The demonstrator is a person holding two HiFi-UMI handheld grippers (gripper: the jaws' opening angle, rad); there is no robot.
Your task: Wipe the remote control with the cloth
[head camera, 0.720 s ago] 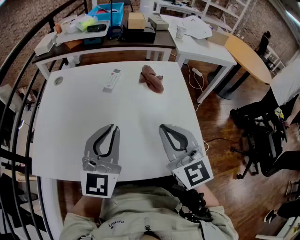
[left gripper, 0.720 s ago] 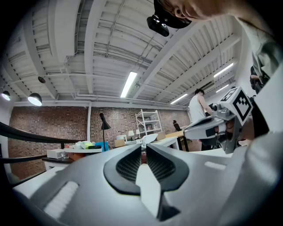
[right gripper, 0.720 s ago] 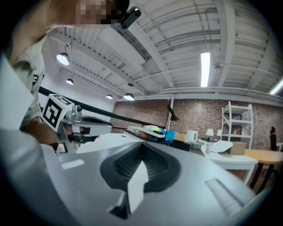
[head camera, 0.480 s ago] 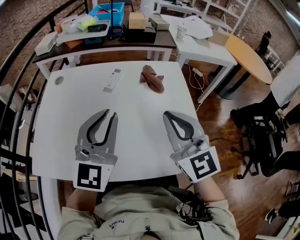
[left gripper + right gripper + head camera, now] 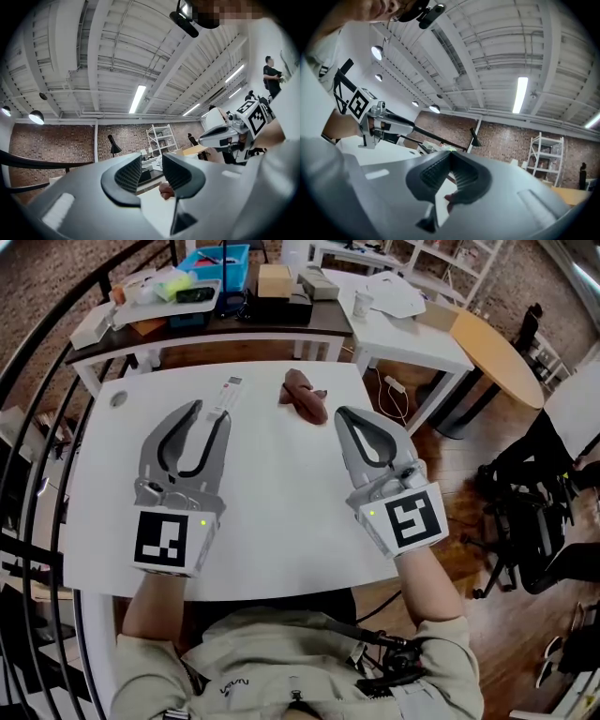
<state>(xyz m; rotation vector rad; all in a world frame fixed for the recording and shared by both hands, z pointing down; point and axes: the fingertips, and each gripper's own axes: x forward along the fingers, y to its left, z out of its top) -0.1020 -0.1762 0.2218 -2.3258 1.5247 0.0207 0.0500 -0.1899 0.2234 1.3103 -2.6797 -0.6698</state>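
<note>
The white remote control (image 5: 229, 389) lies at the far side of the white table (image 5: 281, 521), its near end just past the tips of my left gripper (image 5: 208, 410). To its right lies the crumpled reddish-brown cloth (image 5: 305, 396), a bit of which shows between the jaws in the left gripper view as well, cloth (image 5: 165, 190). My left gripper (image 5: 152, 171) hovers with its jaws a little apart and nothing between them. My right gripper (image 5: 343, 412) is shut and empty, just to the right of the cloth and nearer to me. The jaw tips meet in the right gripper (image 5: 451, 169) view.
A dark side table (image 5: 234, 326) behind the white one carries a blue bin (image 5: 214, 261), boxes and clutter. A second white table (image 5: 412, 338) and a round wooden one (image 5: 497, 357) stand at the right. A black railing (image 5: 37, 362) curves along the left.
Both grippers have moved forward from the table's near edge, the left towards the remote, the right towards the cloth. Remote and cloth have not moved.
</note>
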